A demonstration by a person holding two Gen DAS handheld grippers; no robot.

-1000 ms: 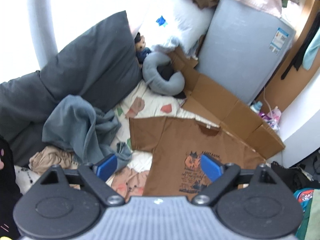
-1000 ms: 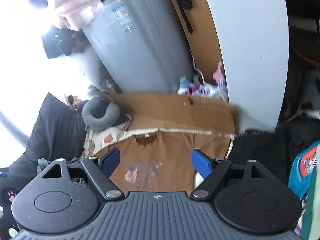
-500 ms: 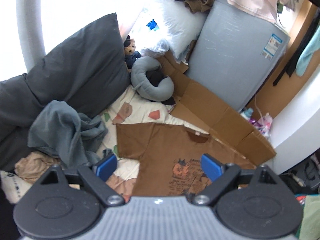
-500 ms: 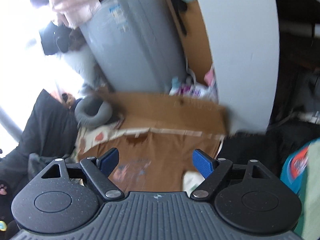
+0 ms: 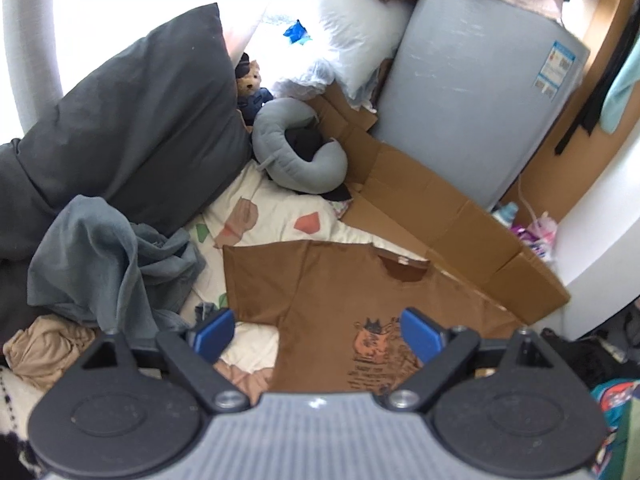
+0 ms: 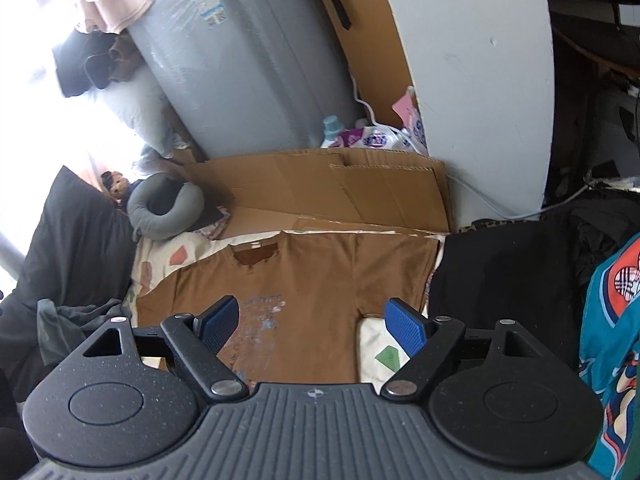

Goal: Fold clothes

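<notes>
A brown T-shirt (image 5: 332, 300) with a cat print lies flat, front up, on a cream patterned sheet (image 5: 272, 220); its collar points toward the cardboard. It also shows in the right wrist view (image 6: 312, 280), both sleeves spread. My left gripper (image 5: 318, 330) is open and empty, held above the shirt's left half near the sleeve. My right gripper (image 6: 312, 320) is open and empty, held above the shirt's right half. Neither touches the cloth.
A crumpled grey garment (image 5: 108, 268) and a tan one (image 5: 44, 348) lie left of the shirt. Dark pillows (image 5: 132, 120), a grey neck pillow (image 5: 296, 160), flattened cardboard (image 5: 440, 220) and a grey appliance (image 5: 472, 80) ring the bed. Black clothing (image 6: 500, 272) lies right.
Both grippers have pulled back and tilted, so the shirt sits lower and more fully in each view. Both stay open; the shirt has not moved.
</notes>
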